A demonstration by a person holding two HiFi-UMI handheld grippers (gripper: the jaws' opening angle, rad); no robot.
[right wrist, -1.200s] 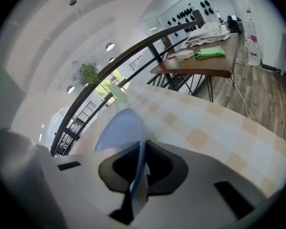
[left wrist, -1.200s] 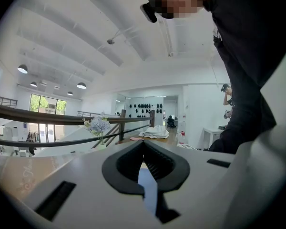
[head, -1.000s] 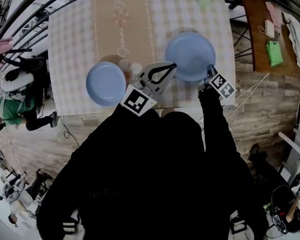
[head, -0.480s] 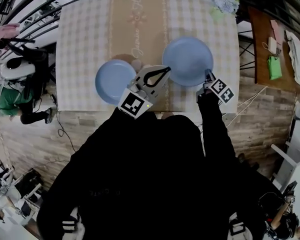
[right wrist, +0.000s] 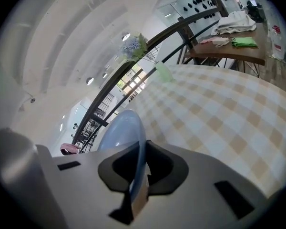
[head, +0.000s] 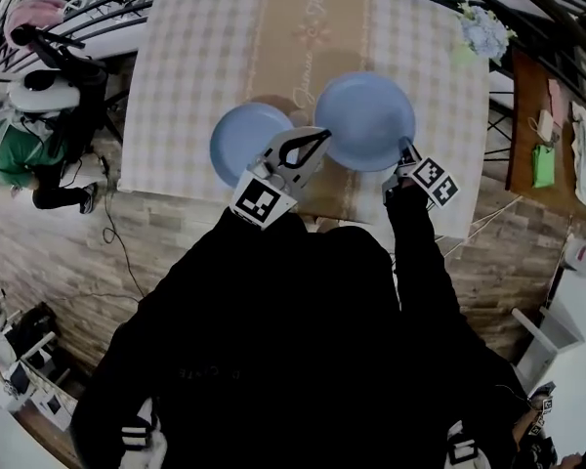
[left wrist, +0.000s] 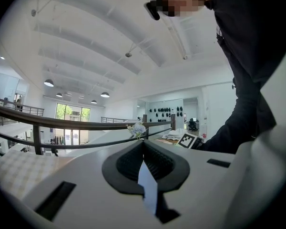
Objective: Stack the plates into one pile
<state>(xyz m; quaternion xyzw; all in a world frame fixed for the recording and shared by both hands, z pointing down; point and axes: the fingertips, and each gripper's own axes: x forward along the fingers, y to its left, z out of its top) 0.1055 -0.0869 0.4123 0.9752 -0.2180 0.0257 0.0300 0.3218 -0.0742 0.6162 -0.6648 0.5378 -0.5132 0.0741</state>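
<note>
Right gripper (head: pixel 407 150) is clamped on the big plate (head: pixel 364 120) at its 5 o'clock rim. Small plate (head: pixel 246 137) sits near the big one's 9 o'clock. Left gripper (head: pixel 322 136) has its jaws pinched together, empty.

Small plate (head: pixel 246 137) on table (head: pixel 190 57); large plate (head: pixel 364 120) right of it, in right claw (head: pixel 406 148).

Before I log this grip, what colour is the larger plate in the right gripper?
Light blue. The larger plate shows best in the head view.

Large blue plate (head: pixel 364 120) near smaller blue plate (head: pixel 251 141), apart.
</note>
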